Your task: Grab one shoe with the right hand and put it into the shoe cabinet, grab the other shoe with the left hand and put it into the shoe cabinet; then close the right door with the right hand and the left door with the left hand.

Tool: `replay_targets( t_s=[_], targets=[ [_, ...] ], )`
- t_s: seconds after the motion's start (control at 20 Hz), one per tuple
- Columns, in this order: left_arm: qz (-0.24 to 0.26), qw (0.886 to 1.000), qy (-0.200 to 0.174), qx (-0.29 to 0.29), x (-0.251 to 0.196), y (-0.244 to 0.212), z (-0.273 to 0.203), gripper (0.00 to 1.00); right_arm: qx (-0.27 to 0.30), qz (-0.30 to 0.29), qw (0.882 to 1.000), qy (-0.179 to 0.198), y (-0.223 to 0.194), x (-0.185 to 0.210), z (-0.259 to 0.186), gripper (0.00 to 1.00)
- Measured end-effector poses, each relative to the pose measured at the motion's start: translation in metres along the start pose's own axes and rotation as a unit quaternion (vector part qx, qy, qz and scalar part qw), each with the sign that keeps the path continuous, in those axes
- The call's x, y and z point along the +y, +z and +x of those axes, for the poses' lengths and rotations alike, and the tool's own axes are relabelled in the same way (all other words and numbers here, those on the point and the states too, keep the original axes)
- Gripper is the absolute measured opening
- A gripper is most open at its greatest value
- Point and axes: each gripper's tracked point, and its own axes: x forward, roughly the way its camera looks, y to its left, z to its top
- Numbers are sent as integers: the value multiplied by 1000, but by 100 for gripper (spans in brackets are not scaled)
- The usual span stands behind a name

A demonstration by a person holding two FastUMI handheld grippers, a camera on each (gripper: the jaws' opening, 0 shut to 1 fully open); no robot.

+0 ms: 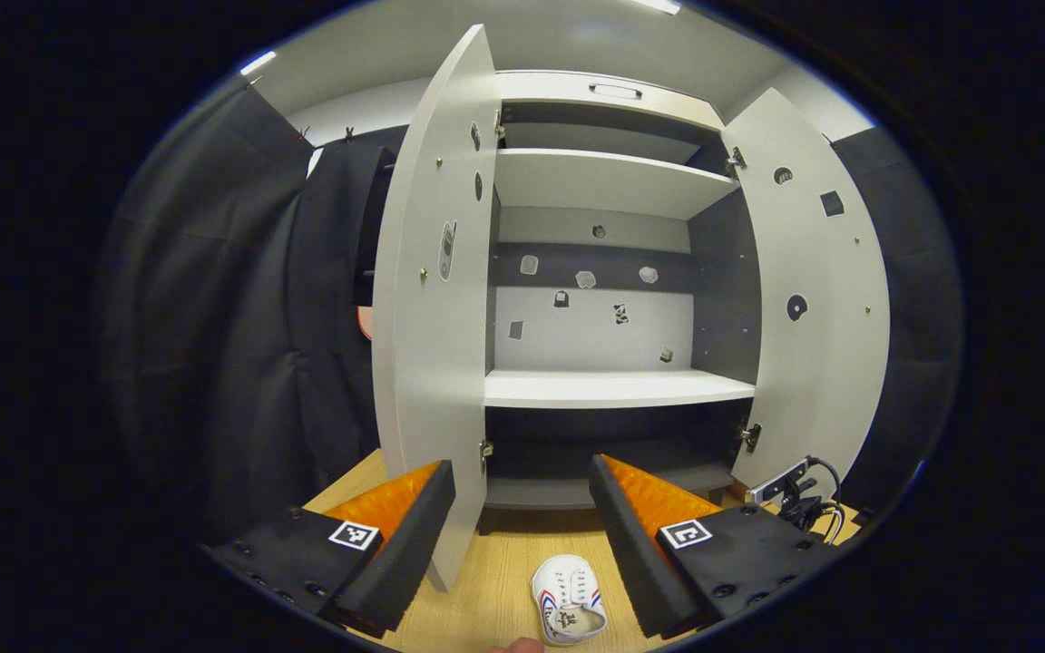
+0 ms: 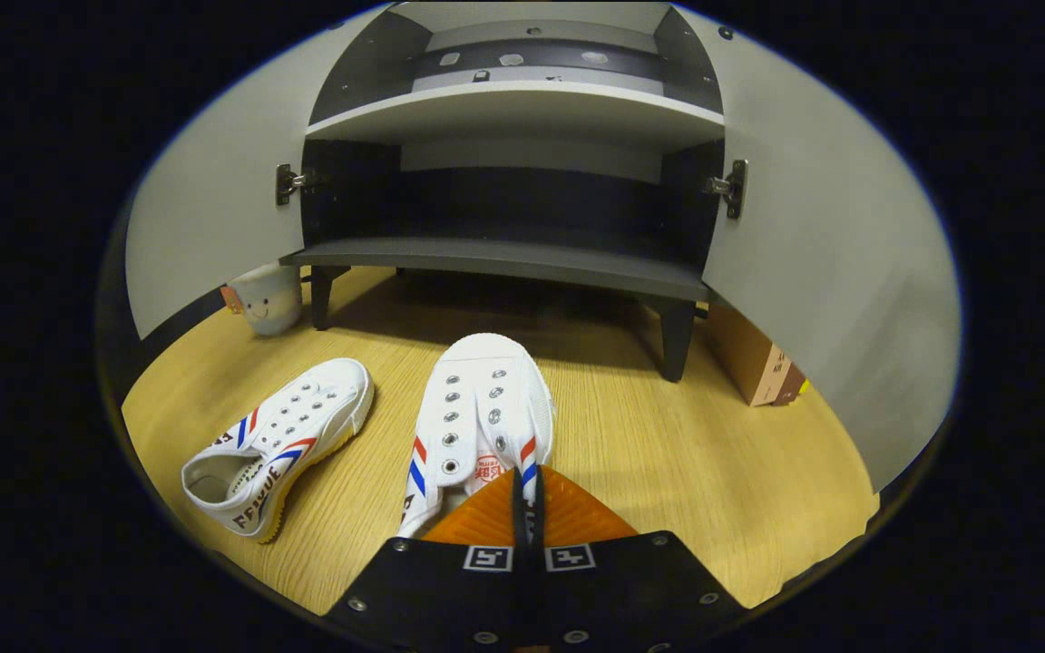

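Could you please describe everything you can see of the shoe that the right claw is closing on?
The white shoe is a low canvas-looking sneaker with metal eyelets, no laces visible, and red and blue stripes on both sides. It sits upright on the wooden floor, toe pointing toward the open shoe cabinet. The right claw has its fingers nearly together at the shoe's opening, apparently pinching the tongue. The other shoe lies apart, to its left.

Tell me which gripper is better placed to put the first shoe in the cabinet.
Right. The right gripper looks closed on the tongue of the near shoe, facing the shoe cabinet's bottom shelf. The left gripper is open and raised, holding nothing; the other shoe lies on the floor.
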Motion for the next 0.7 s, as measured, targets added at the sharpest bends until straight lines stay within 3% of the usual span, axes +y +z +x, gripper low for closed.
replay_targets(
  t_s=[0.25, 0.7],
  targets=[
    [-9, 1000, -6, -2, -6, -3, 6, 97, -32, 53, 998, -11, 46, -15, -34, 0],
    [-23, 999, -30, -25, -18, 7, 22, 97, -161, 88, 982, -41, 199, -40, -136, 0]
  ],
)
